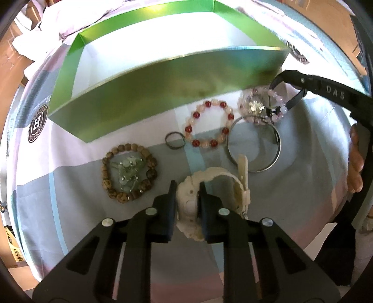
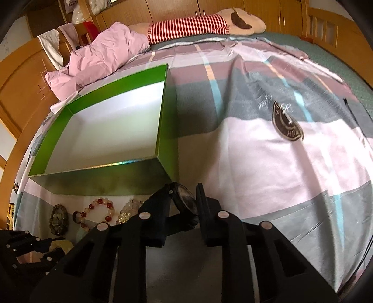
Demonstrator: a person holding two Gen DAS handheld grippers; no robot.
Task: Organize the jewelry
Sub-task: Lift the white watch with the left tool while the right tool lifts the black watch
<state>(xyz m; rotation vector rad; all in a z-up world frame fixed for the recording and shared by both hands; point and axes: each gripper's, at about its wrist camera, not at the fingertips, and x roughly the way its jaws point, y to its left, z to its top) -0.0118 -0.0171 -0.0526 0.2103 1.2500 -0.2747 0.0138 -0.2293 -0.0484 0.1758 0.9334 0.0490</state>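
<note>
surface: a bed (image 2: 268, 163) is carrying everything, under a patchwork sheet of pink, grey and white blocks with thin blue stripes; round dark logo prints are showing on it (image 2: 288, 124).
room: wooden cabinets (image 2: 209, 7) are running along the far wall, a wooden bed frame is curving round the left side, a crumpled pink blanket (image 2: 102, 56) and a striped plush toy (image 2: 205, 23) are lying at the far end.
box: an open green box (image 1: 163, 93) is sitting on the sheet, white inside, nothing visible in it.
jewelry row: lying on the sheet just in front of the box's near wall: a wooden bead bracelet (image 1: 128, 173) ringed around a pale green piece, a small dark ring (image 1: 174, 139), a red and pink bead bracelet (image 1: 209, 123), a metal bangle (image 1: 255, 144), a pale purple bead cluster (image 1: 258, 107).
left gripper (image 1: 187, 193): fingers are clamping a white watch (image 1: 209, 193) by its case, near the row.
right gripper (image 2: 184, 200): fingers are pinching a black watch (image 2: 186, 202), by the box's near right corner.
</note>
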